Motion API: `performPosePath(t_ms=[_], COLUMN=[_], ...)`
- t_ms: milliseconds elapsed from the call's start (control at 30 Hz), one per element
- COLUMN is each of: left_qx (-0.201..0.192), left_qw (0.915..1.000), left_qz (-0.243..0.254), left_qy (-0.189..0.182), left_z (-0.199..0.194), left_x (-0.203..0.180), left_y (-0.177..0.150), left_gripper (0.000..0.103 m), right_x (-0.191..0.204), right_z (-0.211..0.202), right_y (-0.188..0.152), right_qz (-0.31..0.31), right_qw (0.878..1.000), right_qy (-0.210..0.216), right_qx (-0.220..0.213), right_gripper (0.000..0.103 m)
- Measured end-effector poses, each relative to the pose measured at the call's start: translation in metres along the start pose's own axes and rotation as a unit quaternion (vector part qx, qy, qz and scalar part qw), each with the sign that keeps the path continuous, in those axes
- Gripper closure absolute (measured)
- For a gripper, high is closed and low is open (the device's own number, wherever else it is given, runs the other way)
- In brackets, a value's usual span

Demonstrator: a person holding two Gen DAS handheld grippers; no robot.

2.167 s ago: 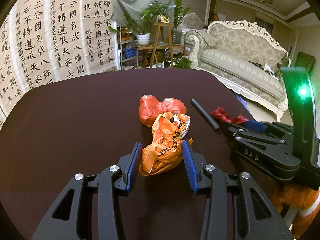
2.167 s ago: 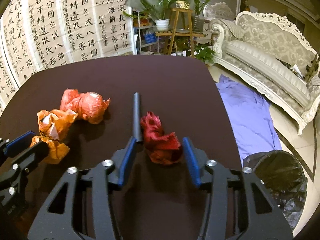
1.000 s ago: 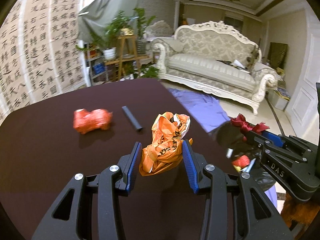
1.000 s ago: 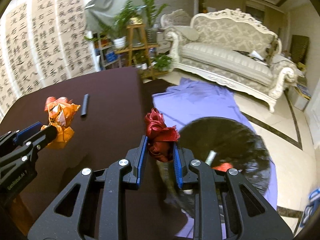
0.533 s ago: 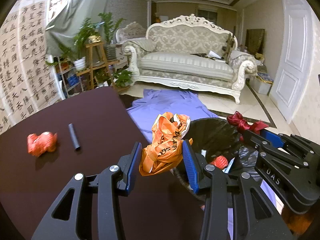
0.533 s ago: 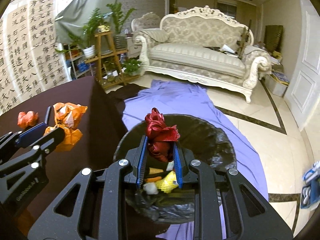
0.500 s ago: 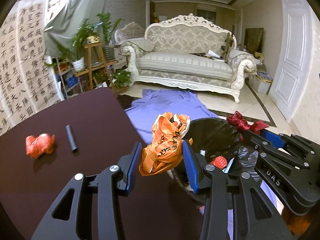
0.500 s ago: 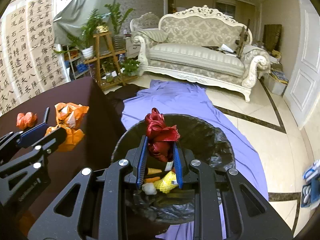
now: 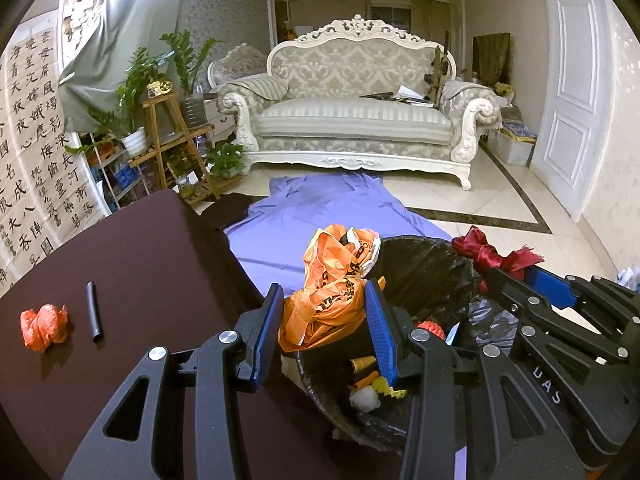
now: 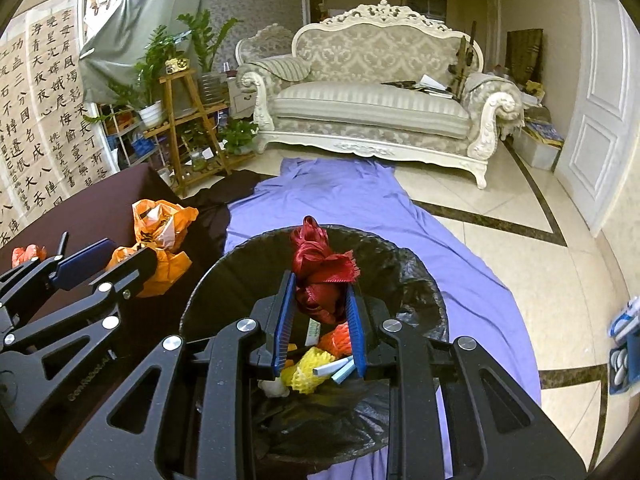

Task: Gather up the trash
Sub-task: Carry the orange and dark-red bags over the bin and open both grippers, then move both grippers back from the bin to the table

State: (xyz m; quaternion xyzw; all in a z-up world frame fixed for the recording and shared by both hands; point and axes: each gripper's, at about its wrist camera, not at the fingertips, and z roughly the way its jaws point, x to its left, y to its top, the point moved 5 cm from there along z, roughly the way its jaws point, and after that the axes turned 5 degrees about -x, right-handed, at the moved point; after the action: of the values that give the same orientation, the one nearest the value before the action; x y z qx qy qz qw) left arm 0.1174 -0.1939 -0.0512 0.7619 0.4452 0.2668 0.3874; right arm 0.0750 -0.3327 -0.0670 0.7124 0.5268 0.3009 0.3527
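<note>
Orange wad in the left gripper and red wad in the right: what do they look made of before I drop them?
The orange wad looks like thin glossy plastic bag film: crinkled, shiny, with black print. The red wad looks like satin-like woven fabric or ribbon: soft sheen, one frayed edge. The bin under both seems lined with thin black plastic, wrinkled and glinting.

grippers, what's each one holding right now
Left gripper: shut on the crumpled orange plastic bag.
Right gripper: shut on the bunched dark red satin ribbon.

A dark brown table (image 9: 132,248) is seen bearing a crumpled red wrapper (image 9: 43,326) and, just beside it, a black tube (image 9: 93,311).
</note>
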Motion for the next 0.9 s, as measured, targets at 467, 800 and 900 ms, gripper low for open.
performPosePath(t_ms=[467, 800, 900], left_qx=[0.015, 0.011, 0.009], left_qw=[0.9998, 0.9987, 0.9974], left_qz=[-0.005, -0.022, -0.034], left_qy=[0.015, 0.044, 0.063], left_z=[0.011, -0.008, -0.017], left_x=[0.005, 0.036, 0.057], left_y=[-0.006, -0.010, -0.013], left_gripper=[0.032, 0.030, 0.029], right_x=[-0.018, -0.006, 0.010], right_z=[0.004, 0.003, 0.004], right_y=[-0.001, -0.002, -0.001], right_qz=[0.016, 0.005, -0.003], right_qw=[1.000, 1.000, 1.000], right_qy=[-0.018, -0.004, 0.010], right_qx=[0.000, 0.002, 0.005], right_gripper=[0.063, 0.055, 0.055])
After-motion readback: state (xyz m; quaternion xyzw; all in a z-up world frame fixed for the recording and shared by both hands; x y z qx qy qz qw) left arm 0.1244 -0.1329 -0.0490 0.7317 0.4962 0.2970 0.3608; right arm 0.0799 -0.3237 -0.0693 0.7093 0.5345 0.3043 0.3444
